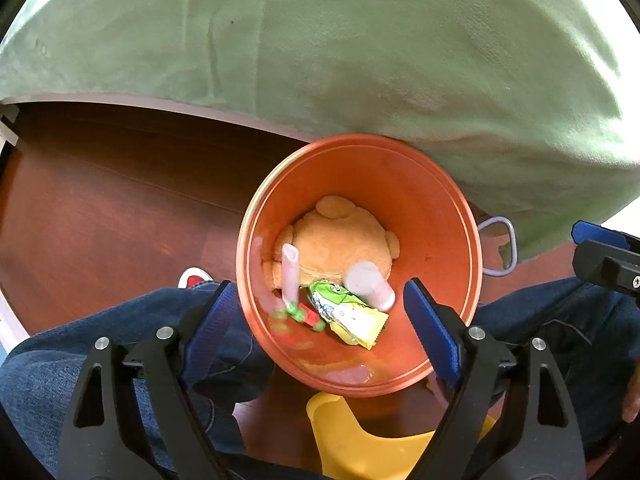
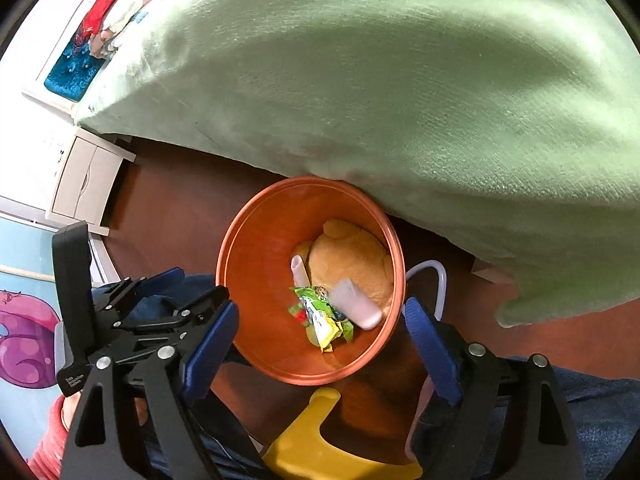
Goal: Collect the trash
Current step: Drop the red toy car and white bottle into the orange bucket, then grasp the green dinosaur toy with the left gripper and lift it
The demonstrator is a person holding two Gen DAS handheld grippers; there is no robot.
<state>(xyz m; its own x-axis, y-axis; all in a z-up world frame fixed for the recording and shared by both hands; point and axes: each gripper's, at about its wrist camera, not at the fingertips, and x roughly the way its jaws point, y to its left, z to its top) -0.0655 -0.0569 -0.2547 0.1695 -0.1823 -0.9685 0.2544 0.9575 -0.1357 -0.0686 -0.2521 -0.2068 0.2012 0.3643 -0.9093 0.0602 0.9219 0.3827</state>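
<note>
An orange bin (image 1: 436, 216) on the wooden floor (image 1: 100, 216) against a green blanket (image 1: 360, 48) is seen holding a plush toy (image 1: 340, 236), snack wrapper (image 1: 352, 314) and two pink tubes (image 1: 290, 272), while the left gripper (image 1: 324, 328) and right gripper (image 2: 320, 336) are held wide open and empty above it.

A green blanket (image 2: 400, 92) overhangs the wooden floor (image 1: 100, 216) near a white cabinet (image 2: 86, 180).
</note>
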